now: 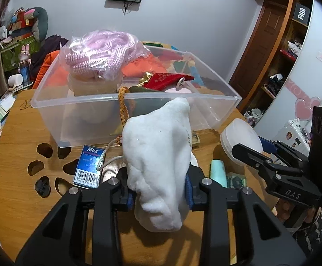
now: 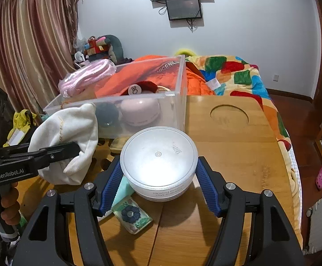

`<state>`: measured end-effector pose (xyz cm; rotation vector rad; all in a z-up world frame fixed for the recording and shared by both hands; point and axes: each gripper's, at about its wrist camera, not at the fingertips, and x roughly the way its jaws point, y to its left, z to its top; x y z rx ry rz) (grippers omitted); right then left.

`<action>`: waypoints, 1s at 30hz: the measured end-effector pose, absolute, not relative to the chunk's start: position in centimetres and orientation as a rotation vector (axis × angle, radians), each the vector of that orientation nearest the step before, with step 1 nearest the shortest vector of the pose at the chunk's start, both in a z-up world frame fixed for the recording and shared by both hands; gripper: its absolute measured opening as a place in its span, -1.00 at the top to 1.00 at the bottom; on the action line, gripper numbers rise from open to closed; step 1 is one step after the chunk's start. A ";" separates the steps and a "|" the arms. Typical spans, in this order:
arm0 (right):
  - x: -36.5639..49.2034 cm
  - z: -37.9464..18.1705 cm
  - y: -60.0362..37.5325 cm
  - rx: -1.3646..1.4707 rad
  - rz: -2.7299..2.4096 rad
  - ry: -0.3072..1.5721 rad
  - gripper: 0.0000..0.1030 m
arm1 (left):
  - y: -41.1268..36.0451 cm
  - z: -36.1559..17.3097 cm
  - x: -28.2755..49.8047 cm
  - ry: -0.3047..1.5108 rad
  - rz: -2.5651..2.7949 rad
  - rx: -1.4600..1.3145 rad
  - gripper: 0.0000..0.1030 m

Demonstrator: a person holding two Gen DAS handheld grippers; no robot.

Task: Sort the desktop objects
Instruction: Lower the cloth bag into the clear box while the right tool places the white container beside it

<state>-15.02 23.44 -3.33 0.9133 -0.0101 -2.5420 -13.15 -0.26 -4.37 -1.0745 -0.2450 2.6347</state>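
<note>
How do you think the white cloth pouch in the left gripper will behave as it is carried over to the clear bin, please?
The white cloth pouch looks floppy: it sags below the left gripper and bulges above it. It seems light, with a soft fuzzy surface, so it probably won't slip. Its loose top could catch the clear bin rim.

I count two black two-finger grippers – my left gripper (image 1: 158, 190) and my right gripper (image 2: 158, 188). One soft white cloth pouch (image 1: 158, 155), one round frosted white plastic jar (image 2: 158, 166). One clear plastic storage bin (image 1: 138, 108) stands on one wooden table (image 2: 238, 150). In the bin: one bagged coil of pink cord (image 1: 98, 53), one red fabric pouch (image 1: 165, 79), one pale pink dome-shaped object (image 2: 138, 110). On the table – one blue Max box with a barcode (image 1: 88, 166), one mint-green tube (image 1: 217, 170), one small green packet with a dark flower (image 2: 131, 214).
</note>
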 end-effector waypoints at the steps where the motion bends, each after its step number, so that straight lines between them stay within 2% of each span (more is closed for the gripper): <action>1: -15.0 -3.2 23.4 0.907 -2.542 -0.007 -0.21 | -0.5 -4.2 -13.1 -0.250 2.633 -1.069 0.35; 15: -14.5 -1.4 23.3 0.852 -2.532 -0.006 -0.21 | -1.0 -0.9 -11.8 -0.229 2.667 -0.945 0.37; 30: -15.4 1.8 22.7 0.773 -2.556 0.029 -0.21 | -0.9 2.6 -14.5 -0.200 2.688 -0.871 0.37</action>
